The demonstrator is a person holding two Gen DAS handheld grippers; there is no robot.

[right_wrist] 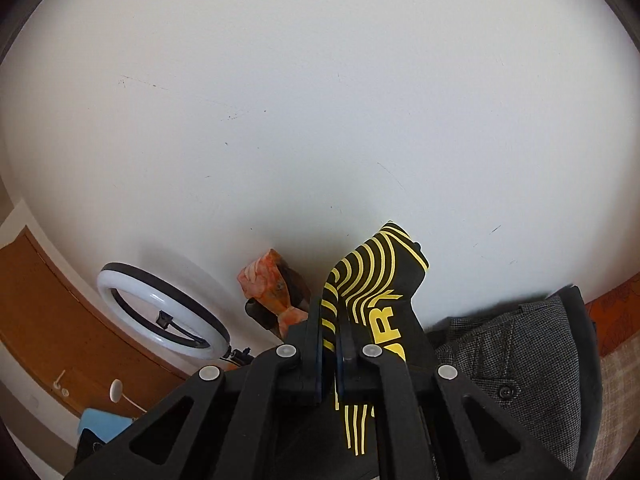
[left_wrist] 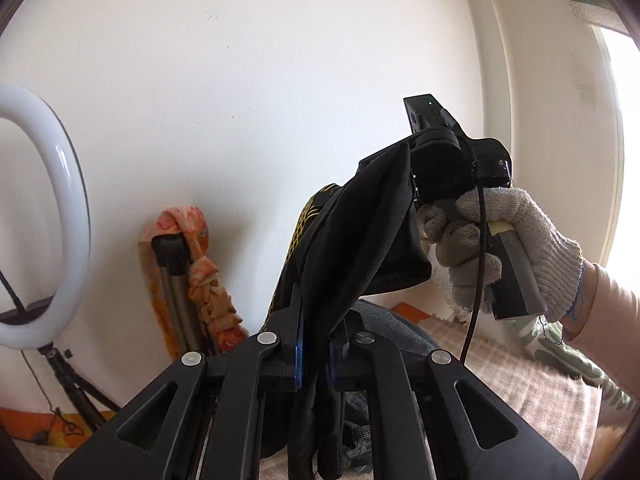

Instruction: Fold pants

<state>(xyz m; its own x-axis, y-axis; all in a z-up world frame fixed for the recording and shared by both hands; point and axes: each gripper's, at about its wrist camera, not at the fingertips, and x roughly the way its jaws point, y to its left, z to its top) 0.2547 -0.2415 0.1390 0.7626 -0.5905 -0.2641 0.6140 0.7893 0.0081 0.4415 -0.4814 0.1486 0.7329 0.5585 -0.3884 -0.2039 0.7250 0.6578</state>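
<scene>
The pants (left_wrist: 360, 236) are black with yellow curved stripes and letters. Both grippers hold them up in the air in front of a white wall. My left gripper (left_wrist: 316, 344) is shut on a black fold of them, and the cloth runs up and right to my right gripper (left_wrist: 416, 196), held by a gloved hand (left_wrist: 516, 248). In the right wrist view my right gripper (right_wrist: 330, 340) is shut on the striped part of the pants (right_wrist: 376, 280), which stands up above the fingers and hangs down below them.
A lit ring light (left_wrist: 44, 208) on a tripod stands at the left; it also shows in the right wrist view (right_wrist: 160, 308). An orange patterned cloth (left_wrist: 200, 264) hangs on a stand by the wall. A grey tweed garment (right_wrist: 516, 352) lies below right. A beige woven surface (left_wrist: 520, 380) lies beneath.
</scene>
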